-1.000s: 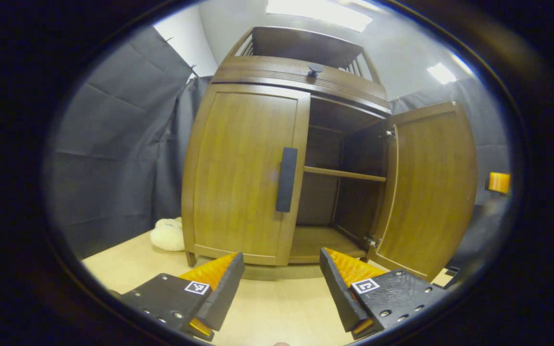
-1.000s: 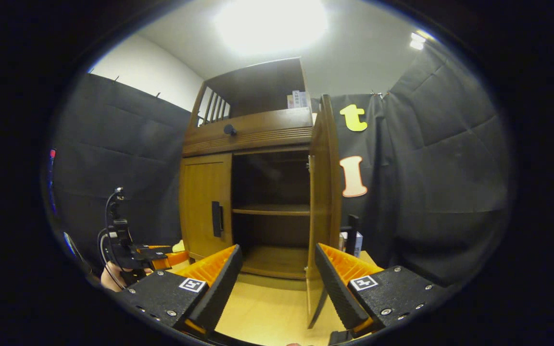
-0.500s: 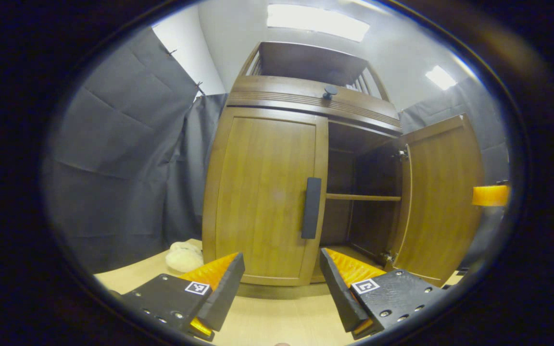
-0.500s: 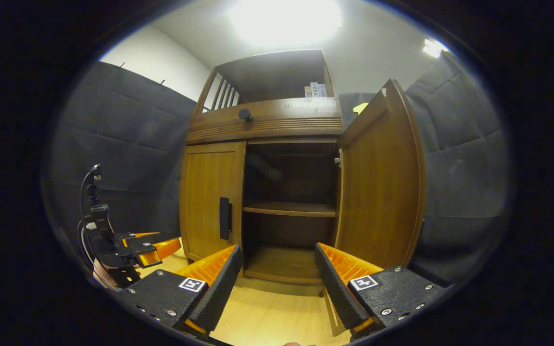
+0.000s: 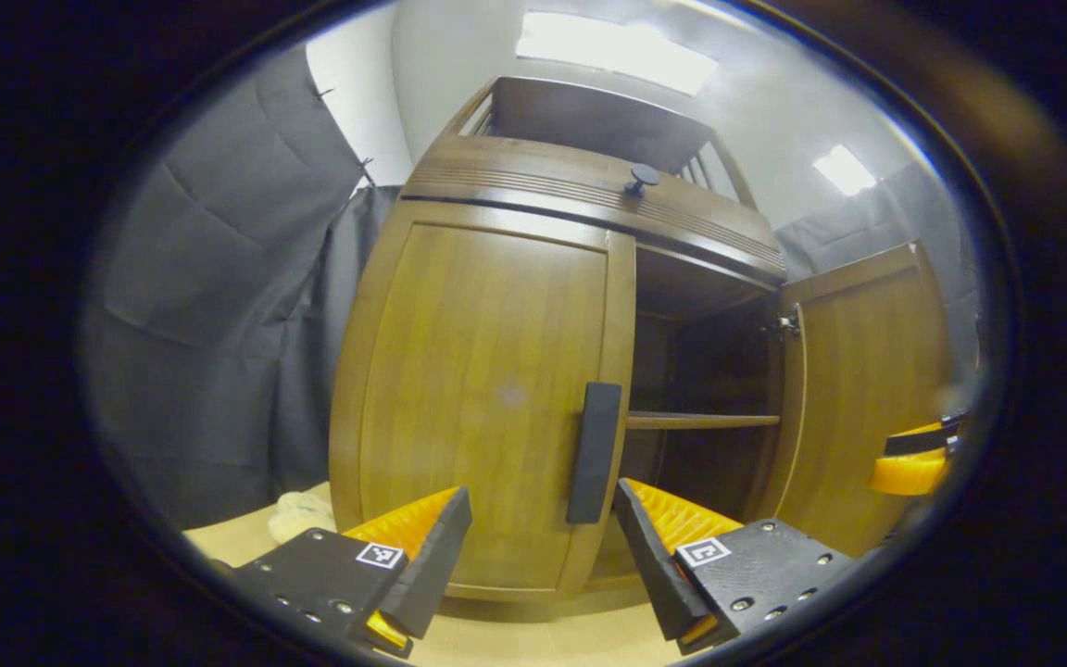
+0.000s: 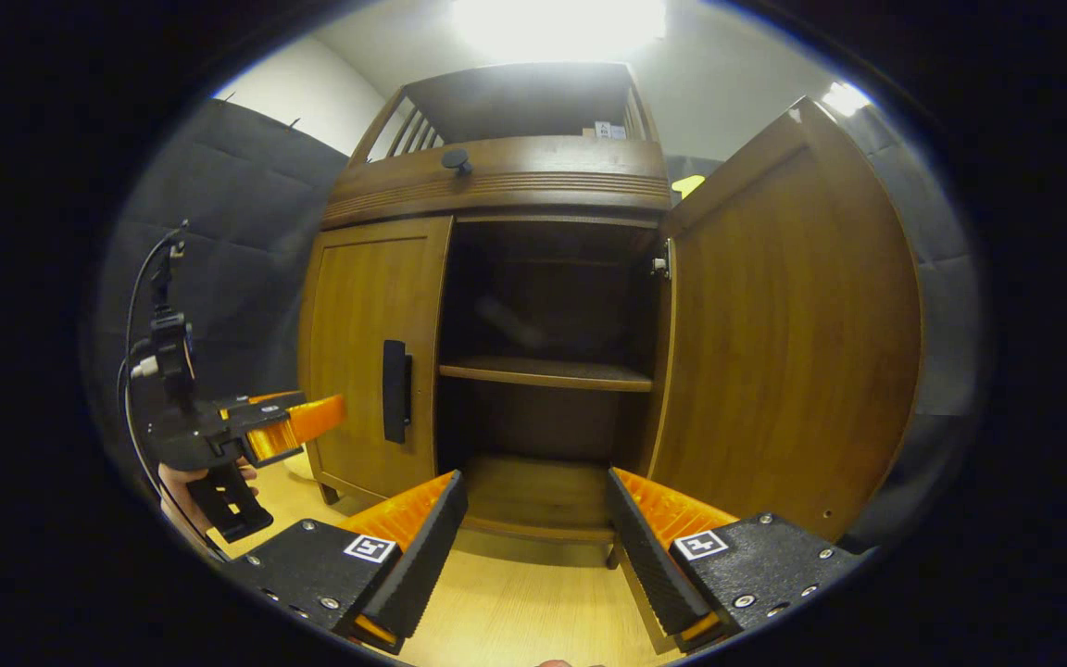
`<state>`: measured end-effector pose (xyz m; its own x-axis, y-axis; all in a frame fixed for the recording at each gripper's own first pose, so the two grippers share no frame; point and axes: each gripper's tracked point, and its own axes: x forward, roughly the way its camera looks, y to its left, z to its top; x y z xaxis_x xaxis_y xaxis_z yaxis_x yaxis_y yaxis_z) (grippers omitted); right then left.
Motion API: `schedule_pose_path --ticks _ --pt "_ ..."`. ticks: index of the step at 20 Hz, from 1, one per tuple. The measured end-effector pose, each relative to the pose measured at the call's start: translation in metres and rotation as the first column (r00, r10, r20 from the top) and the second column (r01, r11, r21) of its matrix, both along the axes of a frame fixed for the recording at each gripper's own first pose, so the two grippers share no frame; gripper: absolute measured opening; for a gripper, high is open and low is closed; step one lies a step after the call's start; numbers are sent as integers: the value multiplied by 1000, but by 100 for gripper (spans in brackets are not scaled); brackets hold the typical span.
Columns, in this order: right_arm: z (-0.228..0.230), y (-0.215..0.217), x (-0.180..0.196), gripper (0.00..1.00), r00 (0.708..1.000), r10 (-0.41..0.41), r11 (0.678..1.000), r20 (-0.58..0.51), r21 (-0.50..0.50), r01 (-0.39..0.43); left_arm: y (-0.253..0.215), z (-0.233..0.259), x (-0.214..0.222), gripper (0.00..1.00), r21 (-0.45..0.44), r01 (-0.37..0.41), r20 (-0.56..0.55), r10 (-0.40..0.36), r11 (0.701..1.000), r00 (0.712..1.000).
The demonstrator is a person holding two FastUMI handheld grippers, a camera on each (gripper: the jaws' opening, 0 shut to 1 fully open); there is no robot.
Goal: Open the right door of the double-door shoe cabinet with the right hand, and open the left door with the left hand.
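Observation:
The wooden shoe cabinet (image 5: 533,199) stands close in front. Its left door (image 5: 478,398) is closed, with a dark vertical handle (image 5: 594,452) on its inner edge. In the left gripper view, my left gripper (image 5: 541,505) is open just below and in front of that handle, not touching it. The right door (image 6: 784,324) is swung wide open, showing the dark inside and a shelf (image 6: 543,372). My right gripper (image 6: 534,482) is open and holds nothing, facing the open compartment. The right gripper view shows the left gripper (image 6: 297,431) near the handle (image 6: 395,391).
A round knob (image 6: 455,159) sits on the band above the doors. A white fluffy thing (image 5: 297,514) lies on the light wooden floor (image 6: 515,611) left of the cabinet. A hand (image 6: 186,482) holds the left gripper. Black cloth hangs on both sides.
My left gripper has come closer to the left door, and its handle now sits between the fingertips' line of sight. The right gripper has swung leftward to face the open compartment.

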<state>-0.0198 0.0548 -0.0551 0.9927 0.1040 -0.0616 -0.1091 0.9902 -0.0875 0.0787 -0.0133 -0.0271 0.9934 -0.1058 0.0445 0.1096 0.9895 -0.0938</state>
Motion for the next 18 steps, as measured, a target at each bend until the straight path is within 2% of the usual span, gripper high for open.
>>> schedule_pose_path --ticks 4,7,9,10,12,13,14,15,16,17,18 --pt "1 1 13 93 1000 -2 1000 5 2 2 -6 5 21 84 7 12 11 -12 1000 1000" --pt "7 -3 30 93 1000 12 1000 7 9 -13 -15 2 31 90 7 37 5 -37 999 999" --pt "4 -3 23 93 1000 9 1000 5 -1 -9 -19 -3 40 94 17 45 2 -45 999 999" --pt "4 -3 26 93 1000 6 1000 4 -9 -6 -20 -2 41 90 25 49 0 -49 999 999" --pt "1 -4 30 93 1000 3 1000 3 -25 -3 -31 -6 52 90 39 60 -18 -60 997 998" --pt "0 -5 31 93 1000 1 1000 -2 -30 -1 -38 -10 59 96 41 67 -33 -65 997 997" --pt "-3 -8 32 93 1000 -2 1000 -5 -29 2 -42 -14 66 84 37 72 -44 -70 997 997" --pt "-4 -10 32 93 1000 -8 1000 -4 -16 8 -42 -17 69 90 31 67 -50 -66 997 997" --pt "-9 -15 31 93 1000 -2 1000 -3 -1 2 -36 -17 65 83 30 60 -51 -58 998 997" --pt "-11 -14 30 93 1000 7 1000 -4 11 -7 -37 -16 66 96 36 57 -48 -56 998 997" --pt "-11 -12 29 93 1000 12 1000 -4 16 -12 -40 -14 68 84 46 56 -42 -54 997 998"
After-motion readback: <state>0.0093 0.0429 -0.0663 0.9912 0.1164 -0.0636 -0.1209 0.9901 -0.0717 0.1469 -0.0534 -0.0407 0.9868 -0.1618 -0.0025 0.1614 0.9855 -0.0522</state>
